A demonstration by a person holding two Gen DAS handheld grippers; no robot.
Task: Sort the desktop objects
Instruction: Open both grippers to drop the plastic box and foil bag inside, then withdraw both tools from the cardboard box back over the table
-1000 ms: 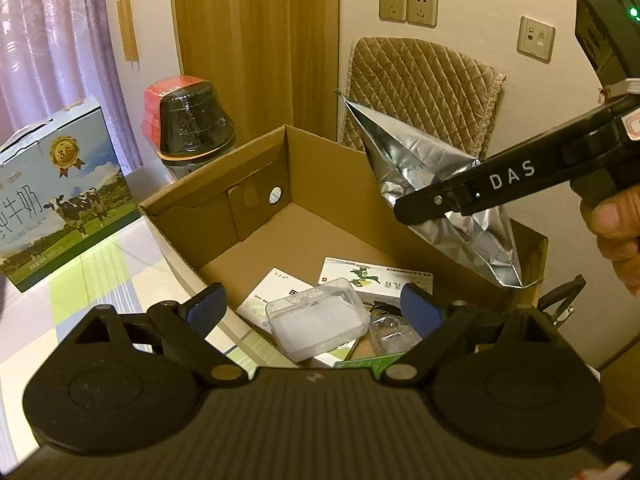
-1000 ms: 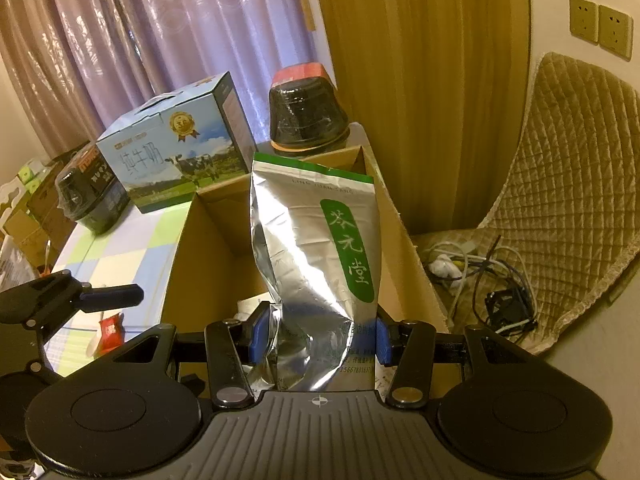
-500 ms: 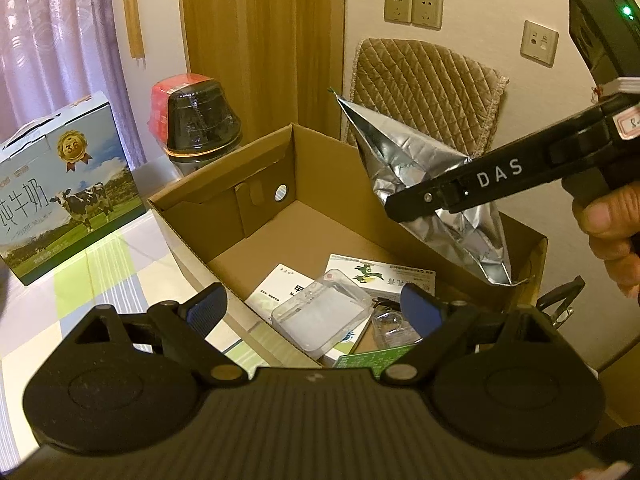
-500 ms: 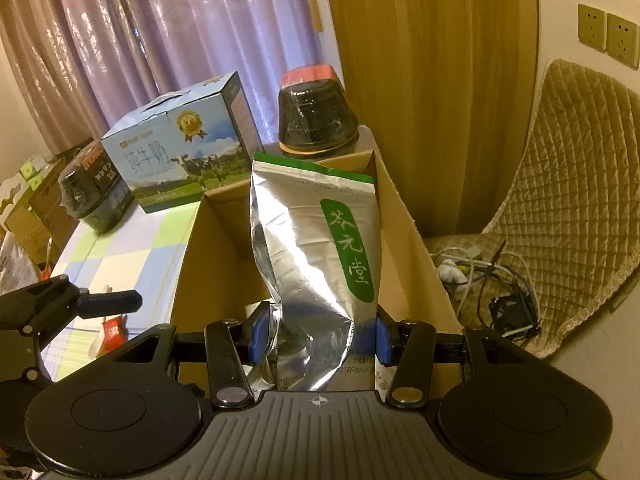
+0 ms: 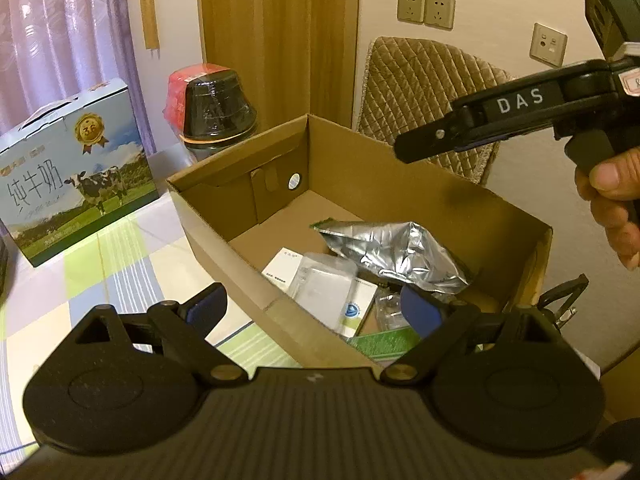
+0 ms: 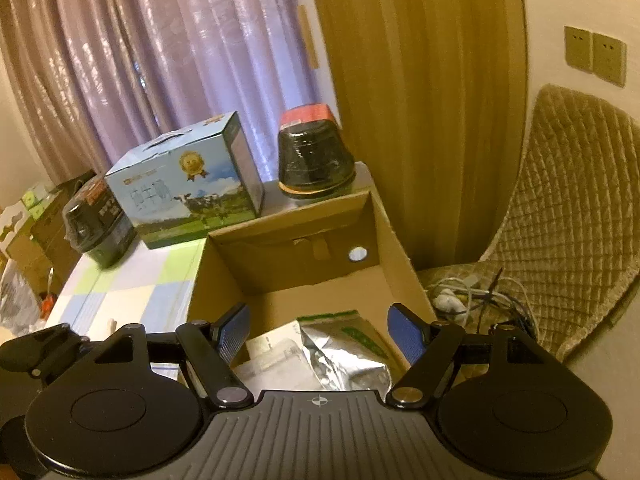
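Your right gripper (image 6: pixel 318 334) hangs above the box (image 5: pixel 436 196) with its jaws spread wide and nothing between them. The foil bag (image 5: pixel 394 254) lies inside the box, resting on a clear case (image 5: pixel 324 284) and white packets. Your left gripper (image 5: pixel 316 306) is wide too, empty, at the box's near edge.

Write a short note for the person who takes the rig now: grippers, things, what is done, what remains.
Left gripper: open, empty, over the near edge of the box.
Right gripper: open, empty, above the box.
Foil bag: lies in the box, on top of the clear case and leaflets.
Done: bag is in the box.
Left: no further loose item to sort can be made out in these views; check the table.
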